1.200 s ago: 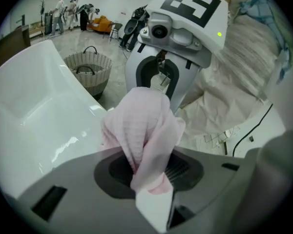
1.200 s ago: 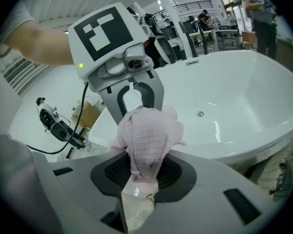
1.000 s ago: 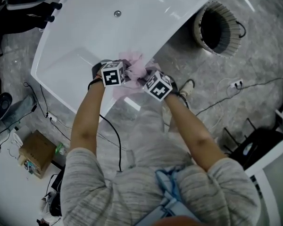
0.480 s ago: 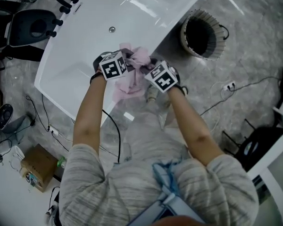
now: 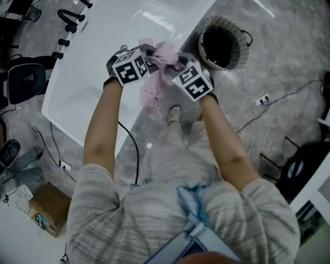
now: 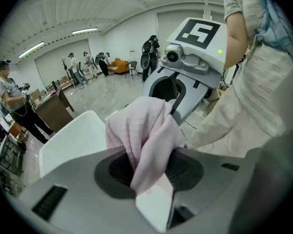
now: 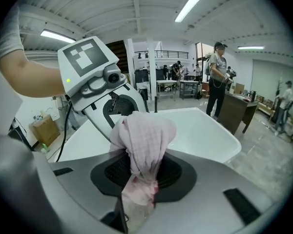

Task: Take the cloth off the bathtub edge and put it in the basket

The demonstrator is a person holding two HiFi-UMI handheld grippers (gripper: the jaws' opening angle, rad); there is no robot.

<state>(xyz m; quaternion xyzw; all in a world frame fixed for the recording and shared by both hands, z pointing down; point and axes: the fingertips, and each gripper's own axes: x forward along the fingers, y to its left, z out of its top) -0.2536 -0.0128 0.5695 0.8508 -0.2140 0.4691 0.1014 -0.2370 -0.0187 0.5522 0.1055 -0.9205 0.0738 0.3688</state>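
A pink cloth point(image 5: 158, 65) hangs in the air between my two grippers, above the white bathtub's point(image 5: 88, 76) near rim. My left gripper point(image 5: 147, 58) is shut on the cloth's left part, and in the left gripper view the cloth point(image 6: 145, 130) bunches out of its jaws point(image 6: 147, 177). My right gripper point(image 5: 175, 66) is shut on the right part, where the cloth point(image 7: 142, 135) rises from its jaws point(image 7: 139, 179). The round, dark-lined basket point(image 5: 223, 43) stands on the floor just right of the tub. Each gripper view shows the other gripper point(image 6: 195, 48) point(image 7: 95, 69) close by.
Black tap fittings point(image 5: 71, 16) stand at the tub's far left rim. Cables and a power strip point(image 5: 261, 100) lie on the grey floor at the right. A black chair point(image 5: 26, 82) and a cardboard box point(image 5: 47, 208) are at the left. People stand far off point(image 7: 217, 77).
Both grippers have risen with the cloth, lifting it off the tub's edge. The cloth now hangs free, and the basket sits closer to the hands in the head view.
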